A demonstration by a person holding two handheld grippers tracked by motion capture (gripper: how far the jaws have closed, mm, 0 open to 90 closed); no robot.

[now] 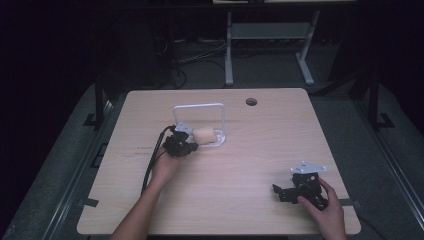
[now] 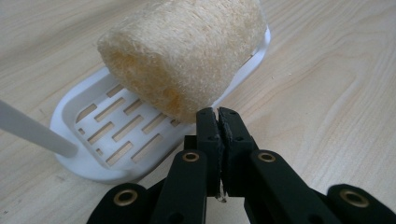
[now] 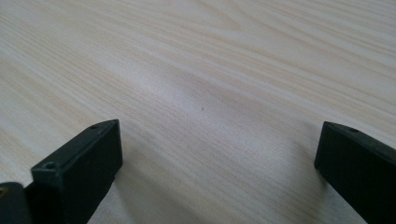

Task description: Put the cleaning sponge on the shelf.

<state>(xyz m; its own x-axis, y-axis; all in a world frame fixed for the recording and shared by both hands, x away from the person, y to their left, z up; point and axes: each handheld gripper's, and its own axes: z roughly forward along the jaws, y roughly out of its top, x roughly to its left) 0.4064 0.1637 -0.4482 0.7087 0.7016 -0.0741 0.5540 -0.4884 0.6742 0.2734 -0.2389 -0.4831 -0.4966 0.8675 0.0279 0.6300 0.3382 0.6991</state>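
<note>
My left gripper (image 2: 218, 112) has its two black jaws pressed together, with nothing between them. Their tips stand just beside the lower edge of the loofah sponge (image 2: 184, 51), perhaps touching it; from this close angle I cannot tell. The loofah is a short, thick cylinder of pale beige colour, with a rough, fibrous surface and a darker, hollow-looking end that faces toward me. It lies on its side on a white plastic soap dish (image 2: 112, 135), oval in shape, with smooth raised edges and rows of narrow rectangular slots in its floor. The loofah covers the far part of the dish and the near slots stay free.

In the high view the dish (image 1: 220, 141) sits near the middle of the table (image 1: 260, 165), which is light wood with fine straight grain. A thin white wire frame (image 1: 199, 106), bent as a rounded rectangle, stands upright over the dish. My left hand (image 1: 167, 167) holds the gripper at the left side of the loofah.

My right gripper (image 1: 292, 192) rests low over the bare wood at the near right corner, well apart from the dish. Its jaws are spread wide and they hold nothing.
</note>
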